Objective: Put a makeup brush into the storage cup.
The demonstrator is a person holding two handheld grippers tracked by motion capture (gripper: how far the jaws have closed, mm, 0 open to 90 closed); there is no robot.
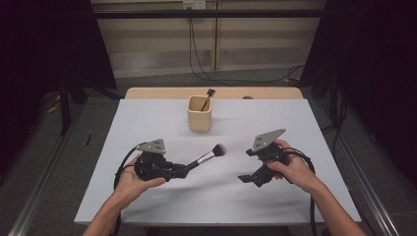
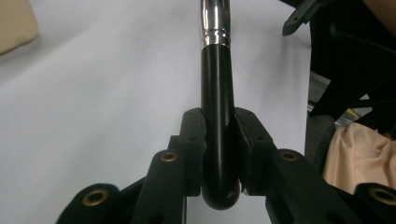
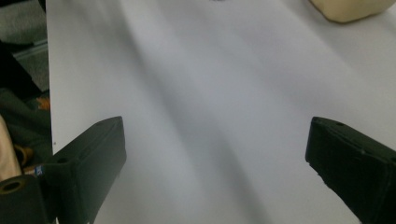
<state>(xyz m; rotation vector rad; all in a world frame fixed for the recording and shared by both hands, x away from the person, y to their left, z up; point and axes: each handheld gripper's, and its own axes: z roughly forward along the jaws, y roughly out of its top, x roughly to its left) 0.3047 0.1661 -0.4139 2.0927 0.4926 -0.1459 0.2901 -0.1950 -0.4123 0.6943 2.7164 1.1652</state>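
A makeup brush (image 1: 209,156) with a black handle, silver ferrule and dark bristle head is held above the white table (image 1: 147,118), its head pointing up and to the right. My left gripper (image 1: 189,168) is shut on the black handle (image 2: 217,116) near its rounded end, both pads pressed on it. My right gripper (image 1: 250,180) hovers at the right of the table, with its jaws wide apart and nothing between them (image 3: 217,163). A beige cup (image 1: 199,113) stands at the middle back with a thin dark tool (image 1: 208,96) leaning in it.
The white sheet covers a wooden table whose far edge (image 1: 162,92) shows behind the cup. Cables trail from both grippers off the near edge. Dark stands and curtains flank the table on both sides. The cup's corner (image 3: 350,10) lies far ahead of my right gripper.
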